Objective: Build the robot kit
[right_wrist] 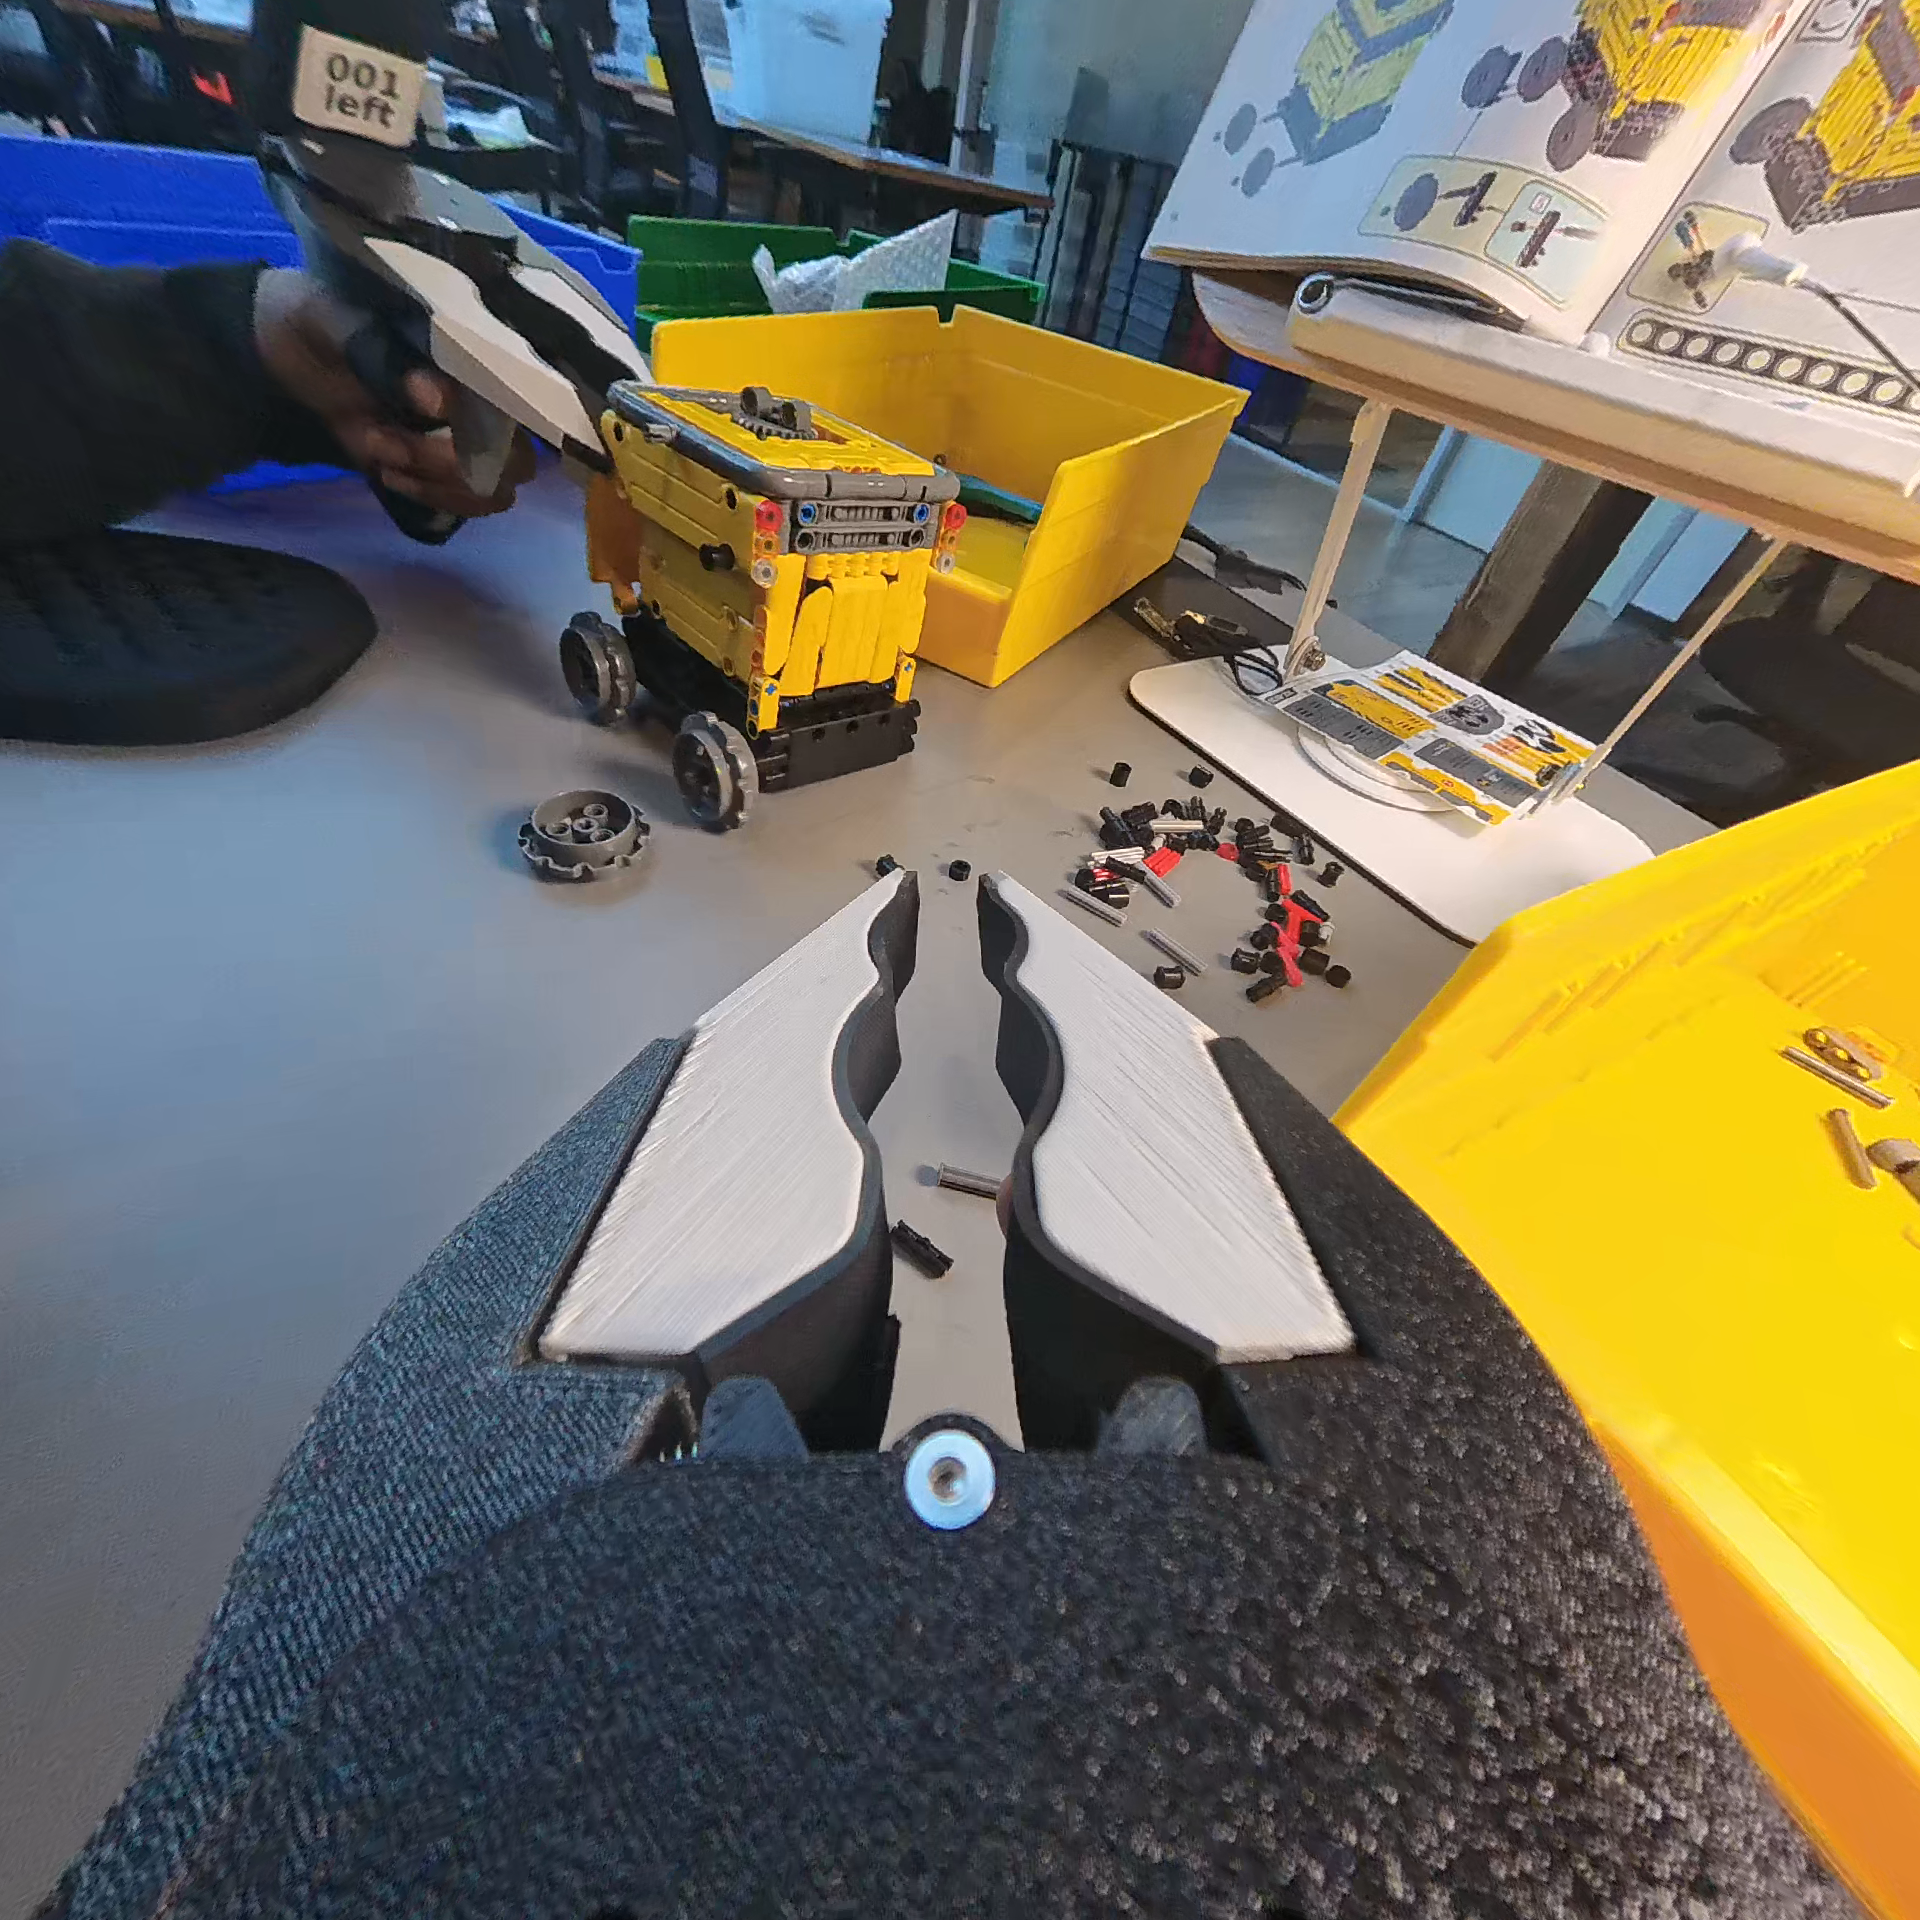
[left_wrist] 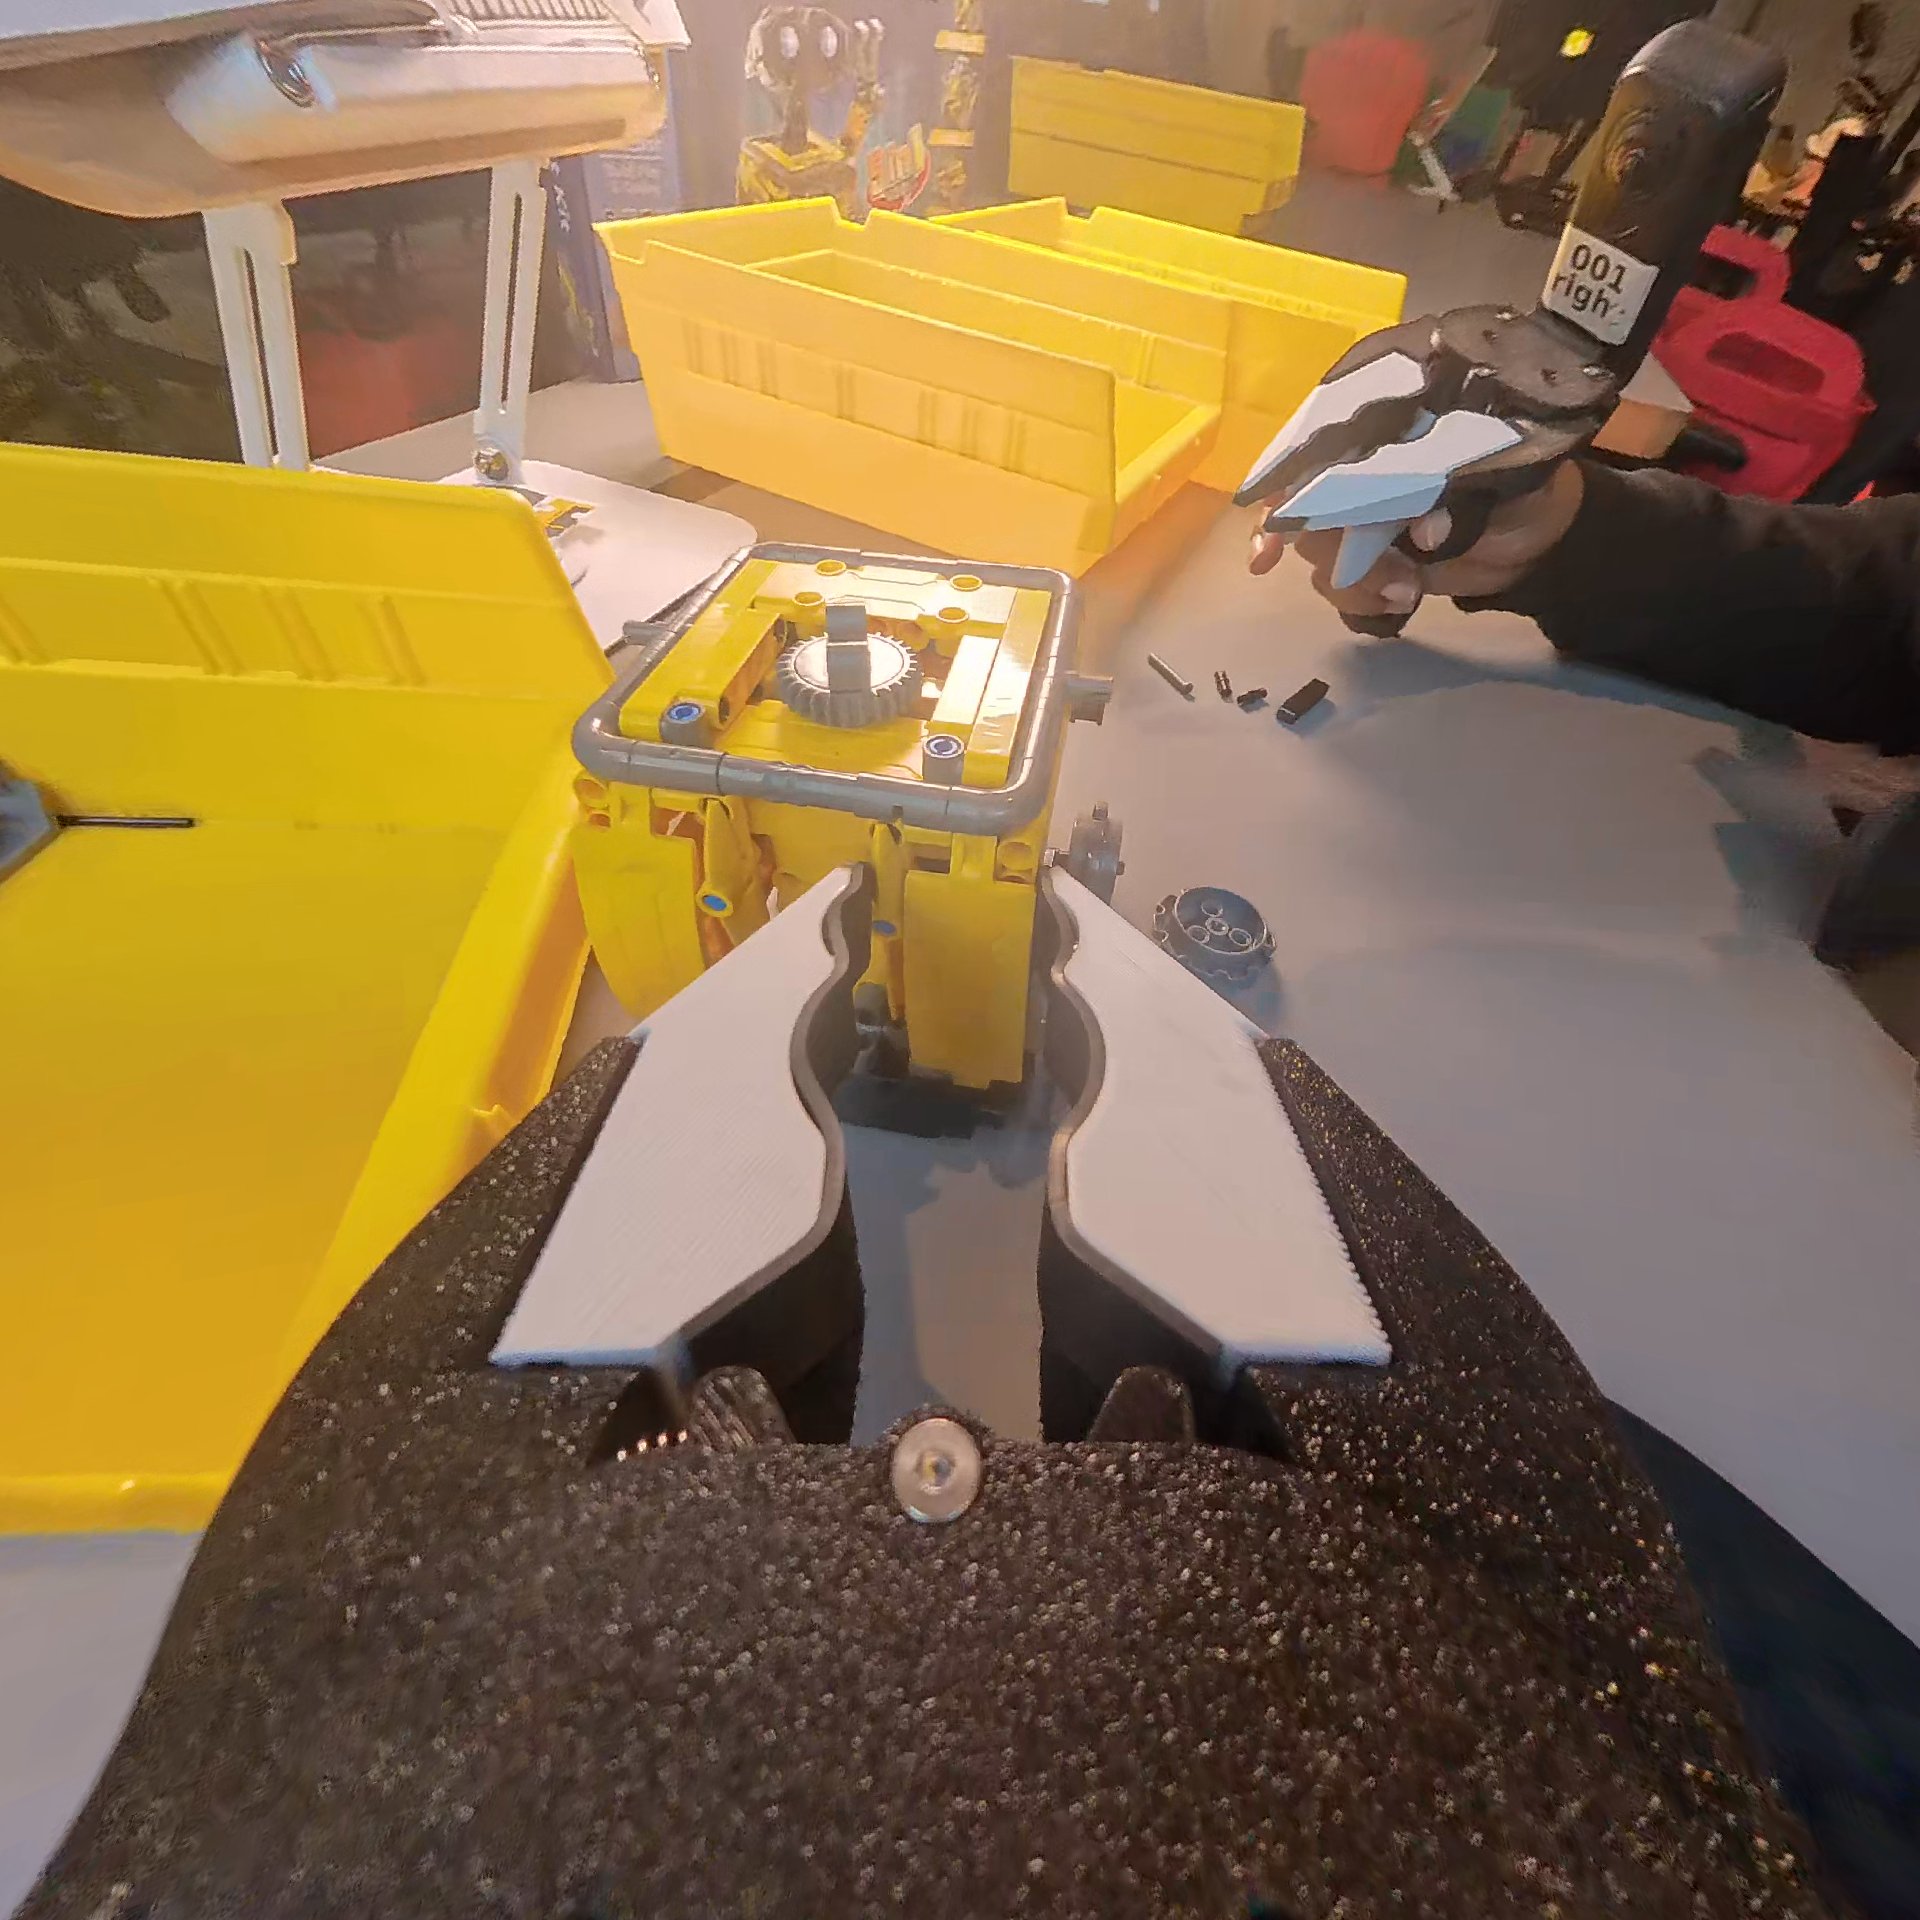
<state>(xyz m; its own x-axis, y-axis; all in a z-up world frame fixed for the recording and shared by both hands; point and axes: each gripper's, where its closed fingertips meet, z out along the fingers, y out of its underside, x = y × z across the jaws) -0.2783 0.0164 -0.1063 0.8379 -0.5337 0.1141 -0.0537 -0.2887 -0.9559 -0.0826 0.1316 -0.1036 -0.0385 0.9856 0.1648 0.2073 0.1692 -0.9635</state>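
Left gripper (left_wrist: 948, 883): fingers clamped on the upper side of the yellow brick vehicle (right_wrist: 769, 582).
Right gripper (right_wrist: 948, 883): fingers narrowly apart, empty, above the grey desk (right_wrist: 260, 987).
Nearby: loose grey wheel (right_wrist: 584, 834); scattered small pins (right_wrist: 1216, 894); yellow bin (right_wrist: 1039, 488).

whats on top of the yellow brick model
A grey gear with a grey peg in its middle sits inside the grey frame on the yellow brick model. Anything under the gear is hidden.
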